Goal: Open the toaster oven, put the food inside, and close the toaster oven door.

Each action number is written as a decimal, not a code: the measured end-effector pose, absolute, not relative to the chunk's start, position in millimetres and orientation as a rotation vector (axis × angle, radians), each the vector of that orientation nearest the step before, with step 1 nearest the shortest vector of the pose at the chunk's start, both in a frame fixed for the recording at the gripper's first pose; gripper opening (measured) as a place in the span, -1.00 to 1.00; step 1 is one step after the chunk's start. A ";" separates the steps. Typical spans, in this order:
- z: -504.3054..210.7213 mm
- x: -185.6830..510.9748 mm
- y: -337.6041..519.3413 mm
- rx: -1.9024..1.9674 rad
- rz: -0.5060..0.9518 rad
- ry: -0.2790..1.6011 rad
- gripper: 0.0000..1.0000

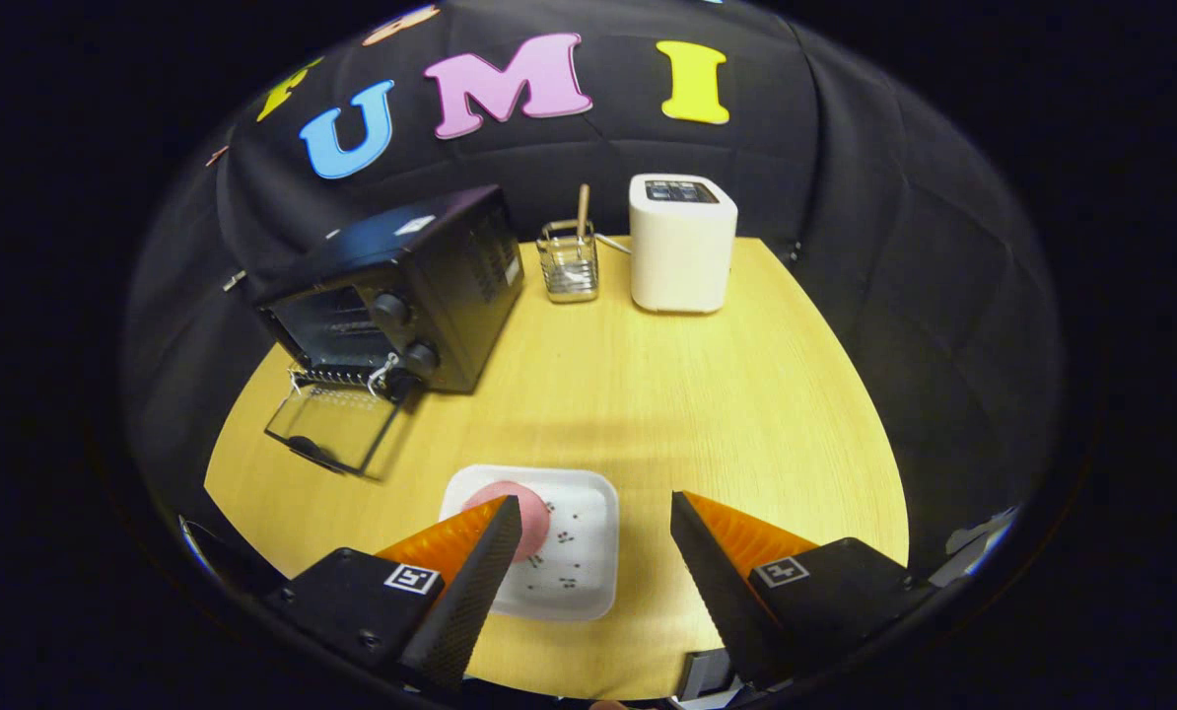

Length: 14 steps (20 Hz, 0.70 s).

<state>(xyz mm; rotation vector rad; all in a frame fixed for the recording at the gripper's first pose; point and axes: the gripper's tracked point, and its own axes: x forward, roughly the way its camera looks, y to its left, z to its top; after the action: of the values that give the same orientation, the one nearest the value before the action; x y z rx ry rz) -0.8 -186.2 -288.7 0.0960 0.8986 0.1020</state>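
The black toaster oven (411, 286) stands at the far left of the desk (648, 394), its glass door (337, 426) dropped open flat. A pink food piece (534, 518) lies on a white tray (588, 552) between the jaws (596, 515), which stand wide apart, gripping nothing. Beyond are a wire holder (569, 261) and a white appliance (682, 247).

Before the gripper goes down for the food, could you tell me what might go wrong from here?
1. The open gripper sits off-centre: the pink food lies by the left finger's tip, so closing may nudge it rather than grip it.
2. The white tray looks light and could slide.
3. The toaster oven door lies folded down on the table; a low carry could catch it.
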 end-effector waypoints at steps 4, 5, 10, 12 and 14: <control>-324.5 -12.3 -186.6 0.100 0.152 1.011 0.99; -331.9 -13.5 -186.5 0.086 0.164 1.030 0.99; -371.3 -24.2 -193.0 0.035 0.160 1.150 0.99; -372.3 -26.2 -192.1 0.034 0.161 1.156 0.79; -373.6 -25.5 -192.4 0.028 0.173 1.159 0.45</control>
<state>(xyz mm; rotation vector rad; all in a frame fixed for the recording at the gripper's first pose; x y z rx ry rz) -25.5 -192.4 -373.6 0.0279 1.1585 0.1731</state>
